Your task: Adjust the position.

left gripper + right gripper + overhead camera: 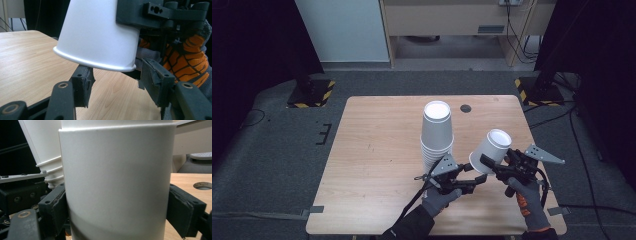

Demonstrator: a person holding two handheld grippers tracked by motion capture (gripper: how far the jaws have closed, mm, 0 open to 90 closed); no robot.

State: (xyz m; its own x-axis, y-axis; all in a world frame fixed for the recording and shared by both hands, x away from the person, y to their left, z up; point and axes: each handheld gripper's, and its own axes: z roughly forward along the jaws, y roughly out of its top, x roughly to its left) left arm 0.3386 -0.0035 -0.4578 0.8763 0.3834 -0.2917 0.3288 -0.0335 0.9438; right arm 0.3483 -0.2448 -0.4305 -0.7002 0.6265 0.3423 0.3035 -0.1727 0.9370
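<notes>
The cup (490,149) is off the counter (377,150), upside down and tilted, just right of the stack (436,134) of white cups, which stands upside down near the counter's middle. The right gripper (493,166) has it clenched across the wall: in the right gripper view both fingers (53,210) press on the cup's (117,182) sides, with the stack (45,152) close behind at the left. The left gripper (477,180) sits just below the cup's rim, right of the stack's foot; in the left gripper view its fingers (82,86) stand apart under the rim of the cup (100,35), touching nothing, so it is released and holding nothing. The main risk, as I judge it, is the thin paper wall: a harder squeeze from the right gripper could dent the cup or make it pop out and drop onto the counter. If the left fingers close on the rim off-centre, they may crease it or twist the cup against the other grip. Both grippers also work close to the stack, so a sideways swing could knock it over.
</notes>
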